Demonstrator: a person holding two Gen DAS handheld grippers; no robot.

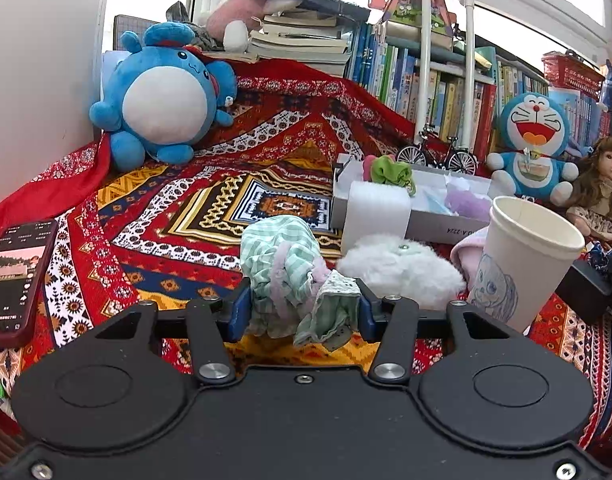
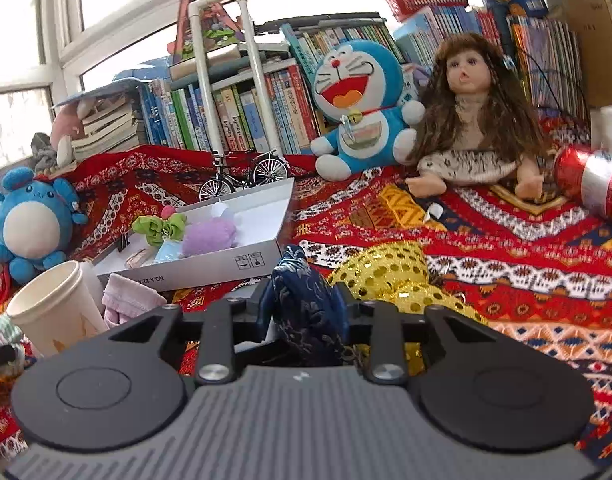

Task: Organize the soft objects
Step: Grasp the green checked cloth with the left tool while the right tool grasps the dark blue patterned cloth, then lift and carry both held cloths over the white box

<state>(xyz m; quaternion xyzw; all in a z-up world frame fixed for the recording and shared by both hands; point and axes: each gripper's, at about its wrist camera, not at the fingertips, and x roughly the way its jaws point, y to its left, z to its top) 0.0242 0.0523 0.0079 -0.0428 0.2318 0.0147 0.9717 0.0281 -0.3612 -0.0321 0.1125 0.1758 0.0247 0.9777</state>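
My left gripper (image 1: 302, 312) is shut on a green checked scrunchie (image 1: 282, 264) with pink trim and holds it just above the patterned cloth. My right gripper (image 2: 306, 312) is shut on a dark blue patterned scrunchie (image 2: 306, 304). A white box (image 2: 210, 268) lies behind, also in the left wrist view (image 1: 433, 228); it holds a green scrunchie (image 2: 160, 228), a purple fluffy one (image 2: 208, 236) and a light blue piece. A white fluffy item (image 1: 401, 268) lies right of my left gripper. A gold sequined scrunchie (image 2: 389, 276) lies just right of my right gripper.
A paper cup (image 1: 521, 260) stands right of the left gripper. A phone (image 1: 14, 280) lies at left. A blue plush (image 1: 162, 96), a Doraemon plush (image 2: 357, 108), a doll (image 2: 473, 116) and a toy bicycle (image 2: 246, 176) sit behind, before the bookshelves. A pink cloth (image 2: 126, 300) lies by the box.
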